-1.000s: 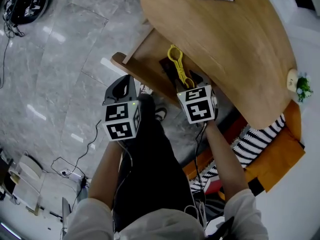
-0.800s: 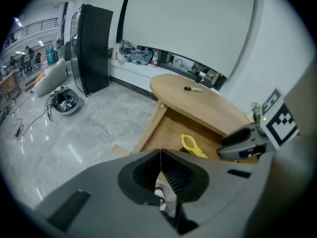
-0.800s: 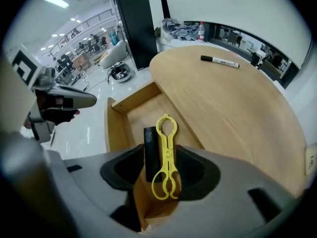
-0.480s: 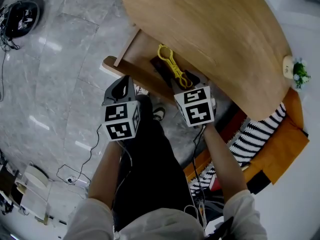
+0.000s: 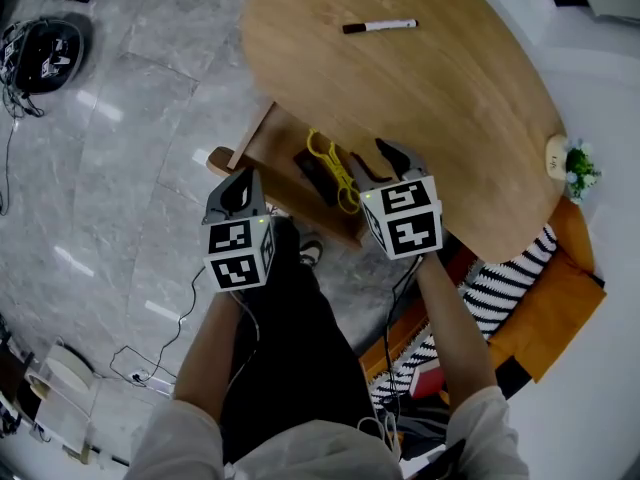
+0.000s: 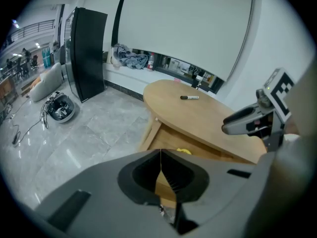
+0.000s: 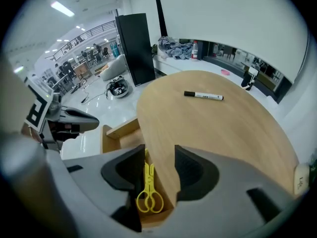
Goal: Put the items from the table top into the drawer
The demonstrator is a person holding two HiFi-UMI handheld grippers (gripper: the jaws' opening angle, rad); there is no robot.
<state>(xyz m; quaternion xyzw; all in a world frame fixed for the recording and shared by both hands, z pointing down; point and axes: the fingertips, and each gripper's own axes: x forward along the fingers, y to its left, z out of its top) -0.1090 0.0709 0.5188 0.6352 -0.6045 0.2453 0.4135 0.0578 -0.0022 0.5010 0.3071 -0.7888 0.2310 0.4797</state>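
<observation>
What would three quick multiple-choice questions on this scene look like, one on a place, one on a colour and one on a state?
1. Where is the black marker?
A on the floor; B on the table top; C on a shelf.
2. What colour are the scissors in the drawer?
A yellow; B red; C blue.
3. How is the drawer?
A shut; B pulled open; C taken right out.

Answers:
1 B, it lies alone on the wooden top.
2 A, they show bright yellow in the head view.
3 B, its inside shows beyond the table's edge.
</observation>
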